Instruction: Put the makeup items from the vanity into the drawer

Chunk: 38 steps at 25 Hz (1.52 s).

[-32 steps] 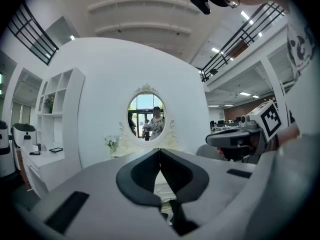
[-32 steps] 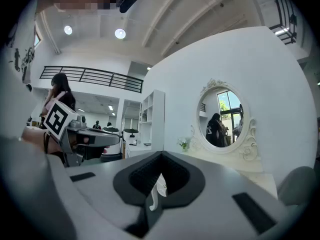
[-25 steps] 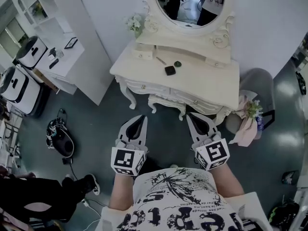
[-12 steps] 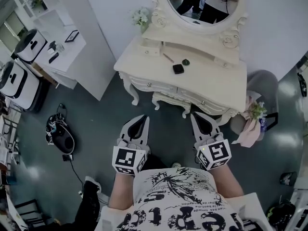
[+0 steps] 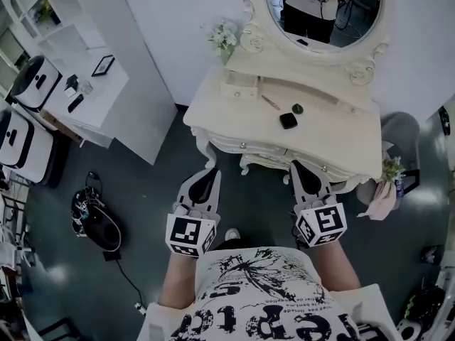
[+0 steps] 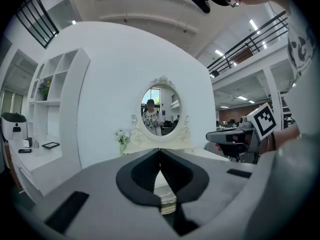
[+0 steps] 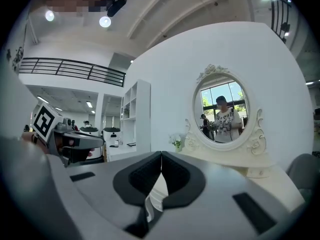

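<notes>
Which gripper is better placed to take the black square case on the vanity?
Probably right: the right gripper points almost straight at the black square case; the left gripper is farther aside.

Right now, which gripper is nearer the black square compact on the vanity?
Right. The right gripper is almost straight in front of the black compact, by the vanity's front; the left gripper is off to the compact's left, farther away.

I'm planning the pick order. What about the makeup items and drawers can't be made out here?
Head view: black square item, round dark item and thin stick are too small to identify.
Head view: vanity drawers are shut; insides hidden.
Gripper views: the jaws in front hide the three items.
</notes>
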Tool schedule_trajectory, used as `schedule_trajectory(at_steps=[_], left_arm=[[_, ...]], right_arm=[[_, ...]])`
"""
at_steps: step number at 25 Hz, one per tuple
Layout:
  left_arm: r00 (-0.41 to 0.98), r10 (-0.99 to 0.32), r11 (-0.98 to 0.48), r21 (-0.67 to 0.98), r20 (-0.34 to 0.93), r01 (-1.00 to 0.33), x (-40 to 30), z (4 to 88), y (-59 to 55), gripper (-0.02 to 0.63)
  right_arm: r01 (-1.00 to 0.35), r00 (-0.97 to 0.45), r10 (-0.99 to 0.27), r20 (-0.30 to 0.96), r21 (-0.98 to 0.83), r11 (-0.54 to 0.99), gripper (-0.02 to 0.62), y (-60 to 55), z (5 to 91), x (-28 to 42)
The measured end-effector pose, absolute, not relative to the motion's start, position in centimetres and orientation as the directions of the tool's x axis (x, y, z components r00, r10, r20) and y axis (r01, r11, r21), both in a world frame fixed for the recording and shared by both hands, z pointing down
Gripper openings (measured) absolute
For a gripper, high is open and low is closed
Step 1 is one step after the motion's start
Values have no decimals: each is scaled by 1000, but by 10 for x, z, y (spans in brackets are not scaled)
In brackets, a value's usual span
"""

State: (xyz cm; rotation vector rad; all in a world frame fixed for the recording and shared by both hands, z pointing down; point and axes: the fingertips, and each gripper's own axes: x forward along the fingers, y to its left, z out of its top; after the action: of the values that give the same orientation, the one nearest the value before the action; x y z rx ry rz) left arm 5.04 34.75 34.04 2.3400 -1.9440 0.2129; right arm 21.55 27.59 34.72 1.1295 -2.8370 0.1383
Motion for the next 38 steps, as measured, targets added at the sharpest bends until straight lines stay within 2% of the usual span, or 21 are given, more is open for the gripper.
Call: schedule_trajectory(at_steps=[5, 12, 22, 29, 38], left_arm=[[218, -960, -222, -5, 176, -975, -2, 343, 325, 19], [230, -950, -227, 39, 212, -973, -37, 367, 289, 20], [288, -932, -283, 52, 222, -958, -48, 387, 151, 20], [356, -900, -352, 63, 253, -934, -42, 400, 30, 20], [430, -852, -418, 107, 298, -902, -29, 429, -43, 20]], right_arm=[[-749, -658, -736, 161, -42, 661, 17, 249, 356, 175], [-762, -636, -739, 221, -33, 646, 17, 211, 379, 149], [-776, -616, -742, 263, -46, 628, 17, 81, 412, 134], [-811, -568, -757, 323, -64, 581, 17, -17, 433, 152], [-844, -513, -735, 444, -105, 525, 17, -62, 472, 177]])
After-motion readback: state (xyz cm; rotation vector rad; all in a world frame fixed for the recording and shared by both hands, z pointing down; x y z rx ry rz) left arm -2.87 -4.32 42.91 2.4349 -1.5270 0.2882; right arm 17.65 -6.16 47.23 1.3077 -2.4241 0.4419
